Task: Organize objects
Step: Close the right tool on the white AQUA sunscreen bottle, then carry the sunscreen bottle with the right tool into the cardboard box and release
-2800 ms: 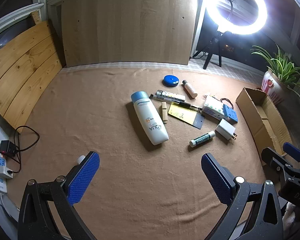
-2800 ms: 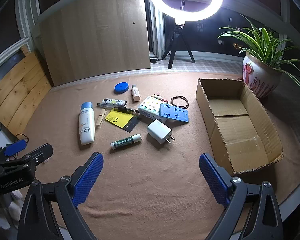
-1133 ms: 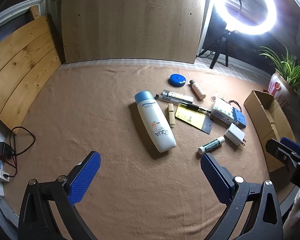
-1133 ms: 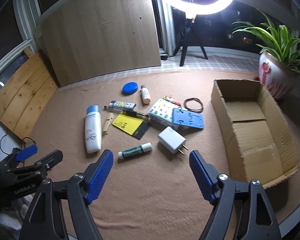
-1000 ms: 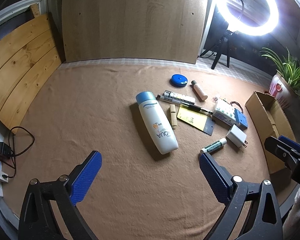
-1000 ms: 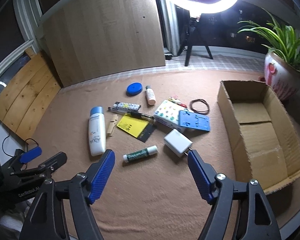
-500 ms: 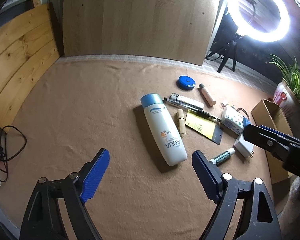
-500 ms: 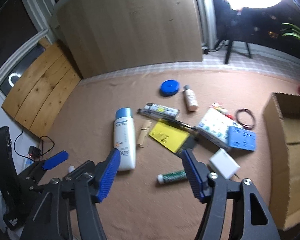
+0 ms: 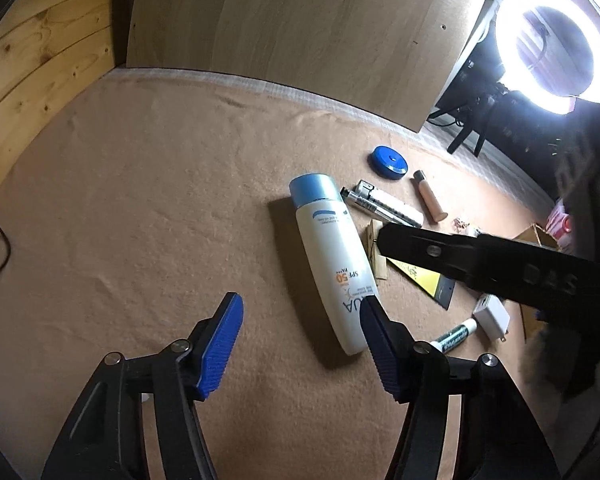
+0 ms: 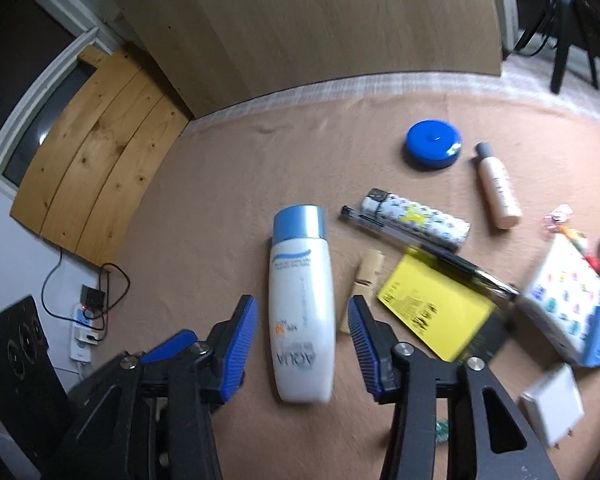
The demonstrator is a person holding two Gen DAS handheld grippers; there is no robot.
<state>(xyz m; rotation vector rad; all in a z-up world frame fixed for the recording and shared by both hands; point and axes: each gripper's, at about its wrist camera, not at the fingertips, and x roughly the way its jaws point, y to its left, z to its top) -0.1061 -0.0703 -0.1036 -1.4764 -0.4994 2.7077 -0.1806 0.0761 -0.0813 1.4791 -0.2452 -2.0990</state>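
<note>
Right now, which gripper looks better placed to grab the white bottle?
Right, probably. The right gripper has the bottle between its closing jaws, though not yet pressed. The left gripper sits beside the bottle, its jaws closing over bare cloth.

Glue stick (image 9: 456, 337) partly hidden

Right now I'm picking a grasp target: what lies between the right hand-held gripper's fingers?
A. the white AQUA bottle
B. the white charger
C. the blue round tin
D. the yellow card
A: the white AQUA bottle lies lengthwise in the gap of the closing right hand-held gripper, pads not yet touching it.
</note>
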